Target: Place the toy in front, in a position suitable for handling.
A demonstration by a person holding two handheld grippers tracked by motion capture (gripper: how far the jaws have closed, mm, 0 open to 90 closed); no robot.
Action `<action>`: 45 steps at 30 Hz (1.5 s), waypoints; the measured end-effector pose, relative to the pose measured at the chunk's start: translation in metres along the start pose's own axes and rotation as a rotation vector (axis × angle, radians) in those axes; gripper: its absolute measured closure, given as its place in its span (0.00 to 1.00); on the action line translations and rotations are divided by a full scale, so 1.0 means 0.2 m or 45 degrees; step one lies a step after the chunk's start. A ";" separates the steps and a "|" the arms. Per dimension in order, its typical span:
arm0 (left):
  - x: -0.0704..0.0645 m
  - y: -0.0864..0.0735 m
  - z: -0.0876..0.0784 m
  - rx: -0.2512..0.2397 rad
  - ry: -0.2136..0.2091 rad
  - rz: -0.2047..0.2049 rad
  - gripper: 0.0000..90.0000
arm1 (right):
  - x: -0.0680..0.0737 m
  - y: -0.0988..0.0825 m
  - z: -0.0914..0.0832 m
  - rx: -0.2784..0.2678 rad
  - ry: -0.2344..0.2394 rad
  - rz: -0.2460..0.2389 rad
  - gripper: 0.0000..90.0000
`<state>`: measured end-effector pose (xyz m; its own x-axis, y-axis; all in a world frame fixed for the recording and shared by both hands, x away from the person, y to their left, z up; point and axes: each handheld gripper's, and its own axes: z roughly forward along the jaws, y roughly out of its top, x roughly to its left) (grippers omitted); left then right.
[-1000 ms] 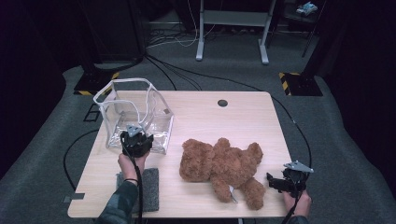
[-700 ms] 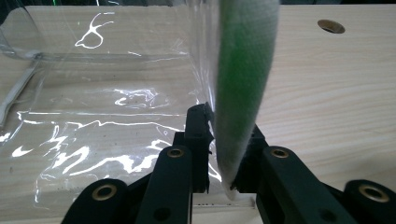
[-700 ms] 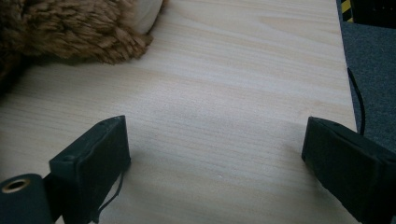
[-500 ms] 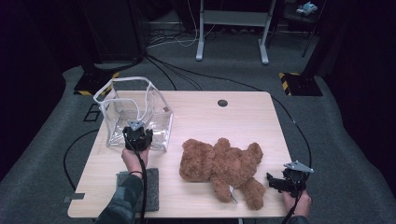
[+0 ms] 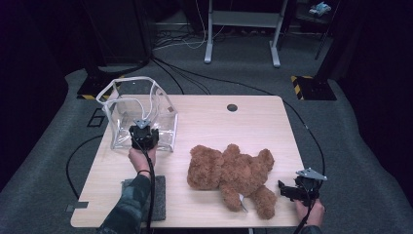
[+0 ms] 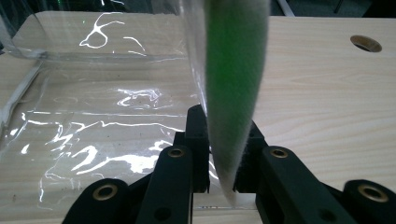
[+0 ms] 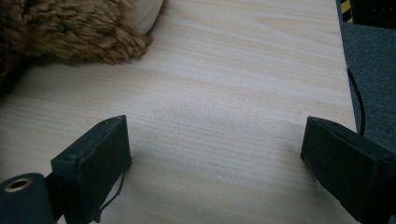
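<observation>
Left gripper [image 5: 142, 132]: sits at the near wall of the clear plastic bag [image 5: 122, 105], at the table's [image 5: 253, 117] left rear. Jaws have just been closing and are now pinched on the bag's near rim. In the left gripper view, the two black jaws meet on a strip of the bag's edge [image 6: 231, 93], which shows blurred green/white and rises up out of the pinch. Beyond the jaws, the transparent bag wall [image 6: 93, 121] stands against the wood, w/ glare streaks on it.

Bag: stands open-topped, white-edged rim, walls crumpled. Its near right corner is just beside the left gripper. The bag interior looks empty as far as the high view shows.

Left hand [image 5: 141, 157]: wraps the gripper body from behind; camo-pattern sleeve [image 5: 127, 207] runs to the bottom edge. The sleeve passes over a dark grey pad [image 5: 158, 197] lying near the table's front-left edge.

Right gripper [image 5: 291, 191]: rests at the front-right corner of the table, jaws spread wide, nothing between them. In the right gripper view, bare wood lies between the two jaws.

Teddy bear [image 5: 229, 170]: brown, lies flat at centre-right of the table, well apart from the bag. One leg [image 5: 263, 202] points toward the right gripper; near it, not touching. Bear fur [image 7: 70, 32] appears top left in the right gripper view.
</observation>
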<state>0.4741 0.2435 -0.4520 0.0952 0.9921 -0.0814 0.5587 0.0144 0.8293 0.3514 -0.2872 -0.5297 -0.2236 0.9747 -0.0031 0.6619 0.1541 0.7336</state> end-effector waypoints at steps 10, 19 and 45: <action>0.04 0.08 0.04 -0.005 0.034 -0.025 0.89 | 0.00 0.00 0.00 -0.001 0.000 -0.001 0.08; 0.07 0.12 0.10 0.032 0.055 -0.001 0.89 | 0.00 0.00 0.00 -0.001 0.000 -0.001 0.08; 0.23 0.23 0.25 0.154 -0.039 0.036 0.87 | 0.00 0.00 0.00 -0.001 -0.002 0.000 0.08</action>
<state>0.5455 0.2828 -0.4457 0.1360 0.9877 -0.0773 0.6507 -0.0302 0.7588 0.3515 -0.2871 -0.5297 -0.2228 0.9749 -0.0039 0.6612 0.1541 0.7342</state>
